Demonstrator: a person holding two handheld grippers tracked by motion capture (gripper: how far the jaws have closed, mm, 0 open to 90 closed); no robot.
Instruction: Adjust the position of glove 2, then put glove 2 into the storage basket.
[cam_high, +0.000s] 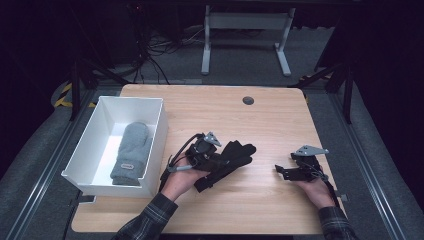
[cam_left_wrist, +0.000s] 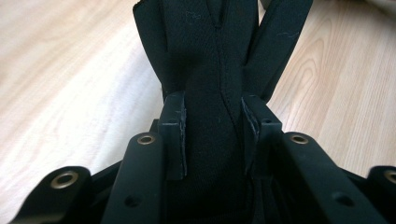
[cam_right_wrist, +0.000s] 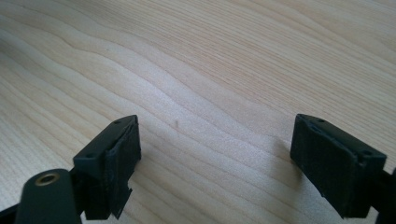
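Observation:
A black glove (cam_high: 237, 154) lies on the wooden table (cam_high: 270, 120), a little left of centre. My left gripper (cam_high: 220, 161) is shut on it near its cuff end. In the left gripper view the glove (cam_left_wrist: 205, 56) runs up between the two pads (cam_left_wrist: 173, 135), and its fingers spread out beyond them over the wood. My right gripper (cam_high: 281, 171) rests low over the table at the right and stands open. In the right gripper view, only bare wood lies between the wide-apart jaws of that gripper (cam_right_wrist: 215, 163). A grey mitten (cam_high: 132, 150) lies inside the white bin (cam_high: 161, 131).
The white bin stands at the table's left edge, close to my left hand. A round cable hole (cam_high: 248, 100) sits near the table's far edge. Behind the table are a white desk frame (cam_high: 245, 22) and floor cables (cam_high: 160, 50).

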